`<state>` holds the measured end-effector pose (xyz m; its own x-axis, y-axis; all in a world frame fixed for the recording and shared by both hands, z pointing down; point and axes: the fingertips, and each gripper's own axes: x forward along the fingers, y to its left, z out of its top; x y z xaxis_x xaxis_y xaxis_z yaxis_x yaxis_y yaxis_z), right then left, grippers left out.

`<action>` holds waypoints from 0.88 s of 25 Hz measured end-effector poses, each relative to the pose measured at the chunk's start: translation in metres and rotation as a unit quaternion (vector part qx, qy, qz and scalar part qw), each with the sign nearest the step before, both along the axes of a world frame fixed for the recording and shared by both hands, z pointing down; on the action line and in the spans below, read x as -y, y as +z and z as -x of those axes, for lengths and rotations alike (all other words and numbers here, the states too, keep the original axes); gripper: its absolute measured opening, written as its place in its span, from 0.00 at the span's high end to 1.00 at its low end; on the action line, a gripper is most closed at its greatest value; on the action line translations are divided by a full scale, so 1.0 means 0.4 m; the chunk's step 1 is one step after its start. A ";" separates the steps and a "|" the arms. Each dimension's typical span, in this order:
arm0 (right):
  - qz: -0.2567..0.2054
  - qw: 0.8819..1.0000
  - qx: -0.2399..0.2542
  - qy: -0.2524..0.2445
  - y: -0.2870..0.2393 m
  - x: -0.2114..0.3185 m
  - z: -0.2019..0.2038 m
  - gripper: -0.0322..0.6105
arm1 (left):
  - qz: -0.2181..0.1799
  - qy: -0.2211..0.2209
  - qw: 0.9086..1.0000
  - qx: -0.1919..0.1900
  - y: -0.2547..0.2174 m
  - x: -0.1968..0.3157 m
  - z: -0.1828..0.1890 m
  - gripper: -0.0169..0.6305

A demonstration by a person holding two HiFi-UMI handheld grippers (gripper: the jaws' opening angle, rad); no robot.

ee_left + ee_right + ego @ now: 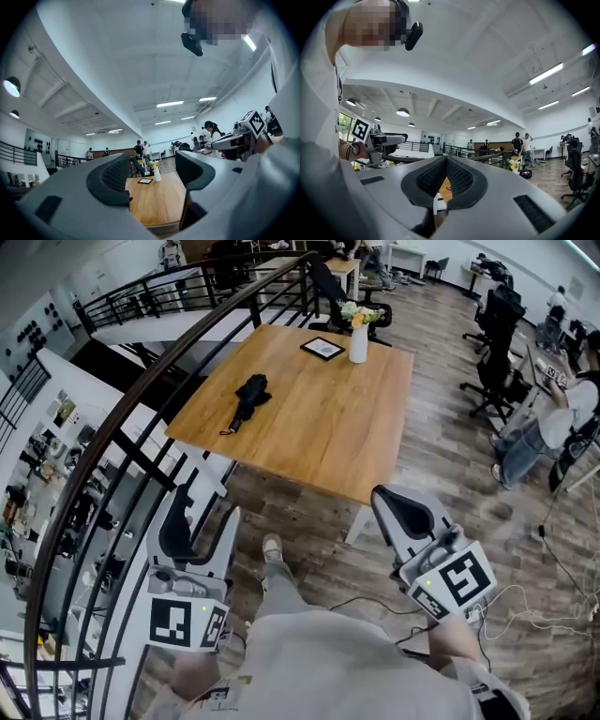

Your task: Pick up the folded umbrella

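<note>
The folded black umbrella [250,399] lies on the left part of the wooden table [319,427], well ahead of both grippers. My left gripper [204,507] is held low at the left, short of the table's near edge. Its jaws stand open and empty, and the left gripper view [152,168] shows the tabletop [157,204] between them. At the right my right gripper [382,495] is shut with nothing in it; in its own view [446,161] the pads meet at the tip. The umbrella is too small to make out in either gripper view.
A white vase with flowers [358,338] and a flat black-framed tablet [322,349] stand at the table's far end. A curved black railing [141,399] runs along the left. Office chairs [492,343] and a seated person [553,418] are at the right. Cables [562,615] lie on the floor.
</note>
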<state>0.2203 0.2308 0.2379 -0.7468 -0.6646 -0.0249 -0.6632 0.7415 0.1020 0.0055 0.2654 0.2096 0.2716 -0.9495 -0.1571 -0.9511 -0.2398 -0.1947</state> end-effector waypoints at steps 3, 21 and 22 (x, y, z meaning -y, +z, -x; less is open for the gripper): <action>0.005 1.000 -0.006 0.002 0.030 0.042 0.048 0.91 | -0.003 -0.003 1.000 -0.003 0.021 0.044 0.055 0.48; 0.010 1.000 -0.018 0.016 0.058 0.549 0.410 0.91 | 0.051 -0.024 0.998 0.011 0.101 0.551 0.418 0.49; 0.010 1.000 -0.020 0.017 0.057 0.582 0.438 0.91 | 0.056 -0.025 0.998 0.011 0.104 0.585 0.447 0.49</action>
